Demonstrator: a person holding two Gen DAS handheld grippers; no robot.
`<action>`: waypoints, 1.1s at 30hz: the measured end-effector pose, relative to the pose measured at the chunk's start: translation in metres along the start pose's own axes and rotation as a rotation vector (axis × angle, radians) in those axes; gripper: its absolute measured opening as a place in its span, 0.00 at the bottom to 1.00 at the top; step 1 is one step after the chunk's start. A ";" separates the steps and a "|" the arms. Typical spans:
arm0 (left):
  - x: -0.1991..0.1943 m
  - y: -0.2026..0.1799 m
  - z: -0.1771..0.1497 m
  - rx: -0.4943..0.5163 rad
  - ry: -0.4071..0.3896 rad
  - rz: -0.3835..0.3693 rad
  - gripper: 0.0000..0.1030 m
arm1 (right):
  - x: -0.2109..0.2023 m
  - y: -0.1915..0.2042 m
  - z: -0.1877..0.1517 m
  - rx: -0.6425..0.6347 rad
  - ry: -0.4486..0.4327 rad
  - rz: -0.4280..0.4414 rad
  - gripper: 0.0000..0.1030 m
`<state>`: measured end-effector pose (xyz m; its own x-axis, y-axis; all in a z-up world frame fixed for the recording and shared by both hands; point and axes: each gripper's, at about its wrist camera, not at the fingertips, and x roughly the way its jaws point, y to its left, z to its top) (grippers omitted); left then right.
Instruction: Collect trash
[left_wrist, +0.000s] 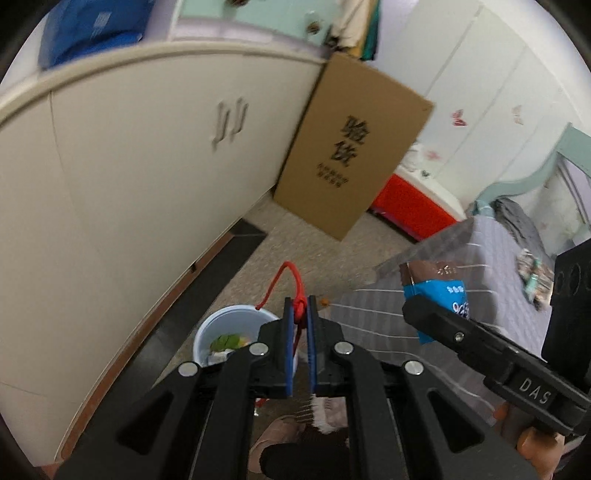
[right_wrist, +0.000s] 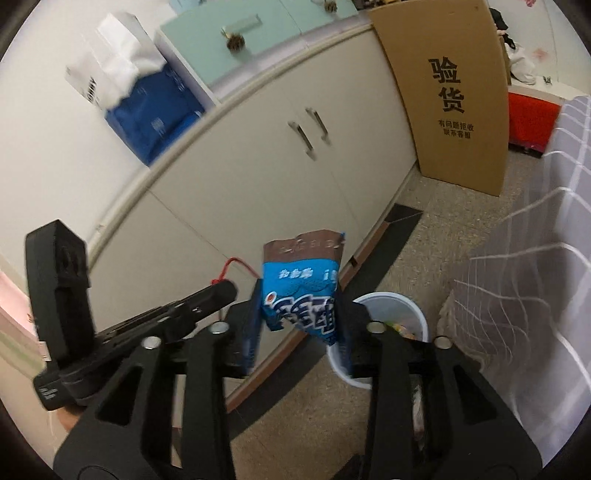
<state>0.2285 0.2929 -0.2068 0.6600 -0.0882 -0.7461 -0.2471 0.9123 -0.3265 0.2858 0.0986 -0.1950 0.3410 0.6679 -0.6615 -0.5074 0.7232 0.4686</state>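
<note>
**Both claws loaded above the bin**

Left wrist view, left to right: the white bin (left_wrist: 236, 332) sits low and left of centre on the floor, scraps inside. My left claw (left_wrist: 301, 314) is pinched nearly closed on a red string (left_wrist: 291, 284) that loops up from between its pads. At right, my right claw (left_wrist: 436, 314) carries the blue snack wrapper (left_wrist: 439, 291). Right wrist view: the wrapper (right_wrist: 301, 295) stands centre frame between my right claw's spread jaws; pad contact is unclear.
</note>
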 end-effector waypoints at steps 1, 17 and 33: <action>0.008 0.007 0.001 -0.009 0.016 0.015 0.06 | 0.008 -0.003 0.000 0.006 0.007 -0.007 0.63; 0.039 0.007 -0.007 0.000 0.073 0.031 0.06 | 0.013 -0.020 -0.011 0.005 0.032 -0.108 0.64; 0.060 -0.012 0.003 0.038 0.116 0.034 0.07 | -0.020 -0.014 0.000 -0.007 -0.136 -0.189 0.71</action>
<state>0.2733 0.2785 -0.2456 0.5644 -0.1003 -0.8194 -0.2394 0.9300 -0.2788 0.2861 0.0747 -0.1883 0.5338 0.5385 -0.6520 -0.4293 0.8368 0.3397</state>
